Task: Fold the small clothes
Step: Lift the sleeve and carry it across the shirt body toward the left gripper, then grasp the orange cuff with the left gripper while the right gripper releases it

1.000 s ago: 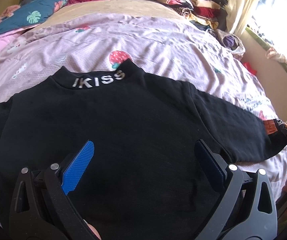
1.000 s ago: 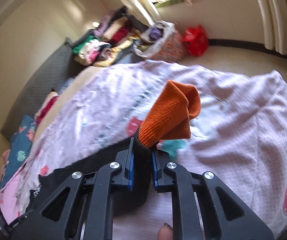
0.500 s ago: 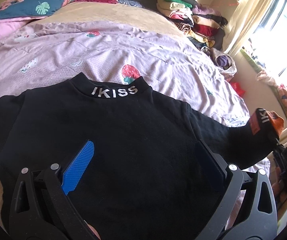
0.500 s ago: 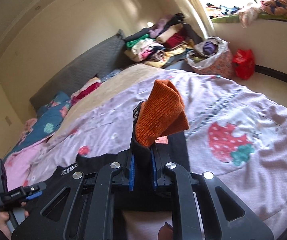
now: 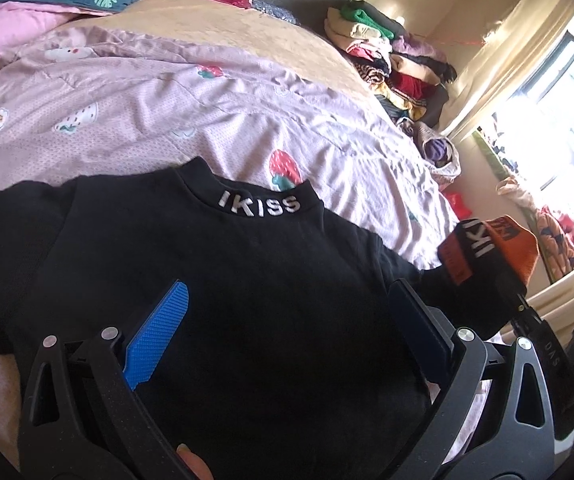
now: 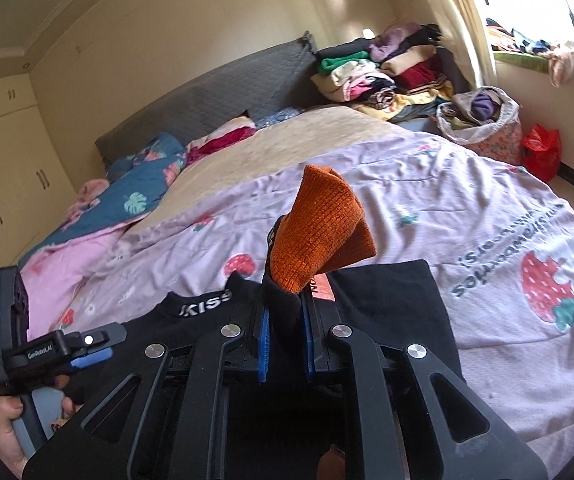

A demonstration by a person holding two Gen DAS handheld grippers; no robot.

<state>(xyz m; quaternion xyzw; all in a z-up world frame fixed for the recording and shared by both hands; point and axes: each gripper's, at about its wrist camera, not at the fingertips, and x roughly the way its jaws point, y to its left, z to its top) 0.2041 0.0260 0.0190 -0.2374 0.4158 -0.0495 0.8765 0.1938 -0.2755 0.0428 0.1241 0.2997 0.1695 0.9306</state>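
Note:
A small black sweater (image 5: 215, 292) with white "IKISS" on its collar lies spread flat on a pink strawberry-print bedspread (image 5: 135, 120). My left gripper (image 5: 287, 320) hovers open above the sweater's body, nothing between its blue pads. My right gripper (image 6: 285, 334) is shut on the sweater's right sleeve just below its orange cuff (image 6: 319, 228). The cuff (image 5: 495, 248) is lifted off the bed and sits over the sweater's right side. In the right wrist view the left gripper's body (image 6: 47, 356) and the hand holding it show at lower left.
A pile of folded clothes (image 6: 383, 68) is stacked at the bed's far right corner. A fabric bag of clothes (image 6: 483, 120) and a red bag (image 6: 541, 152) stand on the floor beside the bed. Pillows and a blue leaf-print quilt (image 6: 143, 192) lie at the head.
My right gripper has lifted the sleeve off the bedspread and carried the orange cuff inward toward the sweater's body. The left gripper has shifted and rolled a little, staying open above the sweater.

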